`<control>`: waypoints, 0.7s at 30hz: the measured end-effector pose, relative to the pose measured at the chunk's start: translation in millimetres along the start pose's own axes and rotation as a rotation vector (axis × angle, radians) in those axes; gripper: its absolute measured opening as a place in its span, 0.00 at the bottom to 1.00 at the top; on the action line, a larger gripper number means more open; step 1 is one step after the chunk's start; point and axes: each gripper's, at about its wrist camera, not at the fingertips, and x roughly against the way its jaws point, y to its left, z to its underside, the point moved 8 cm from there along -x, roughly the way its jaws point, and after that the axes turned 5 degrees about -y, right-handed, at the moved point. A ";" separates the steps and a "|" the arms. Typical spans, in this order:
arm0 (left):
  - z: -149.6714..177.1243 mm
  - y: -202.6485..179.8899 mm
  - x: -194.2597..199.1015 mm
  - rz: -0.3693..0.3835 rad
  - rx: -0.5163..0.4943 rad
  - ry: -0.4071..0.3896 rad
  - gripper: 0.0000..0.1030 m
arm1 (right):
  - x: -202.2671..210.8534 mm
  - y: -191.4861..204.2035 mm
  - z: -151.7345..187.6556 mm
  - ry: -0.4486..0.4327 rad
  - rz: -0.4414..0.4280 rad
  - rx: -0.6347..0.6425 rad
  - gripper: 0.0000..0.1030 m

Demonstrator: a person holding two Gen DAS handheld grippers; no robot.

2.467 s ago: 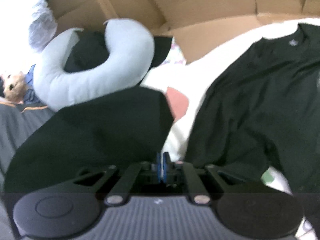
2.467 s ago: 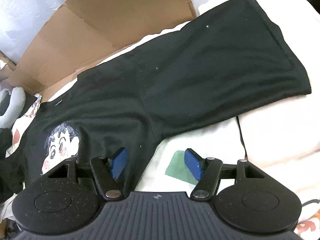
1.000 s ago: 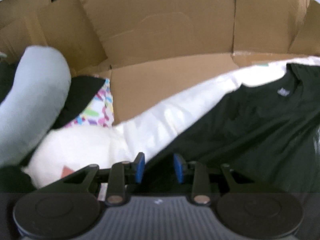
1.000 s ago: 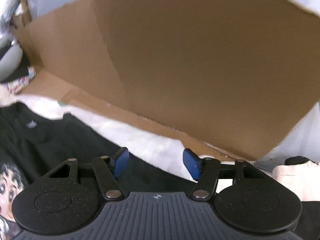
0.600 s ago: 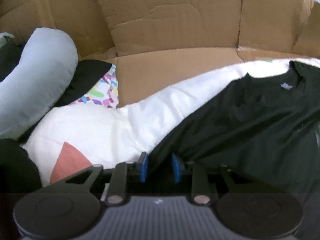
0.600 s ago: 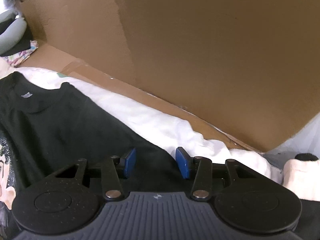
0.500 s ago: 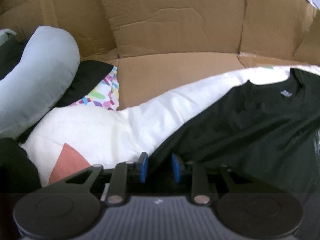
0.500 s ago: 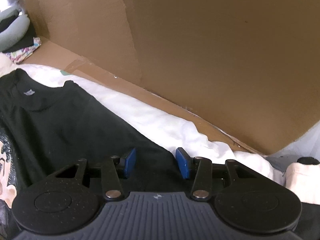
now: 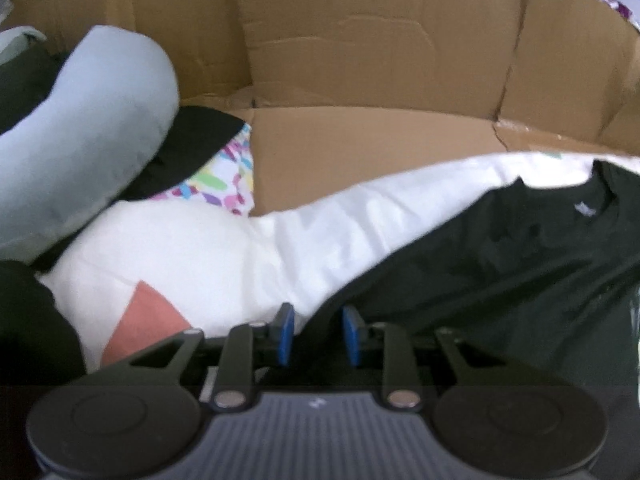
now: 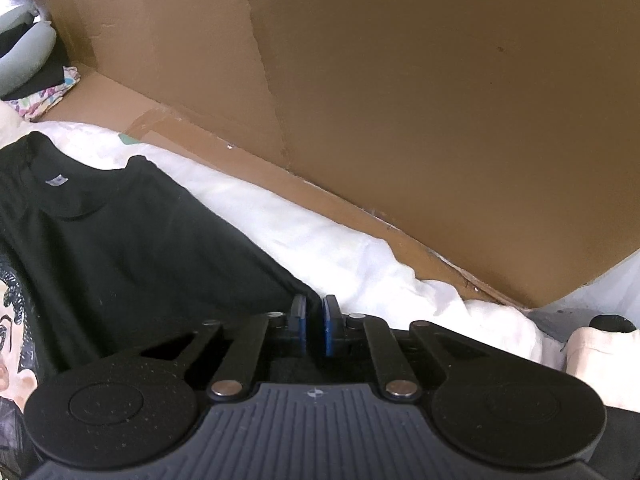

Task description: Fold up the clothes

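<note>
A black T-shirt lies flat on white bedding, neck label toward the cardboard. In the left wrist view my left gripper sits low at the shirt's left edge. Its blue pads stand apart, with dark fabric between them. In the right wrist view the same T-shirt shows a printed cartoon face at the far left. My right gripper is at the shirt's right edge. Its jaws are closing, a narrow gap remains, and the fabric's edge runs into that gap.
A cardboard wall stands right behind the bedding in both views. A pale blue pillow, dark clothing and a colourful patterned cloth lie at the left. A cream cloth item sits at the right edge.
The right gripper's jaws have come from wide apart to a narrow gap around the shirt's edge. The left gripper's jaws narrowed slightly and both hands stayed nearly in place.
</note>
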 end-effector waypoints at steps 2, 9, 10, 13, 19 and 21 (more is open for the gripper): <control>3.0 -3.4 -1.1 -0.004 -0.034 0.004 0.27 | 1.7 -2.5 -2.2 -0.008 0.014 0.017 0.46; 6.8 -7.9 -4.6 -0.024 -0.085 0.000 0.29 | 0.4 1.4 4.5 -0.008 0.004 0.104 0.53; 6.9 -8.7 -5.2 -0.026 -0.093 -0.001 0.29 | 0.2 2.8 5.9 -0.006 0.000 0.111 0.49; 6.8 -9.8 -7.0 -0.030 -0.104 -0.005 0.30 | 0.0 4.7 5.7 0.000 -0.011 0.112 0.14; 7.4 -17.1 -7.2 0.002 -0.131 -0.006 0.02 | 12.0 -3.0 1.3 0.009 0.013 0.056 0.02; 6.2 -19.5 -3.9 -0.009 -0.152 -0.020 0.02 | 19.3 -8.4 0.9 0.005 0.037 0.057 0.01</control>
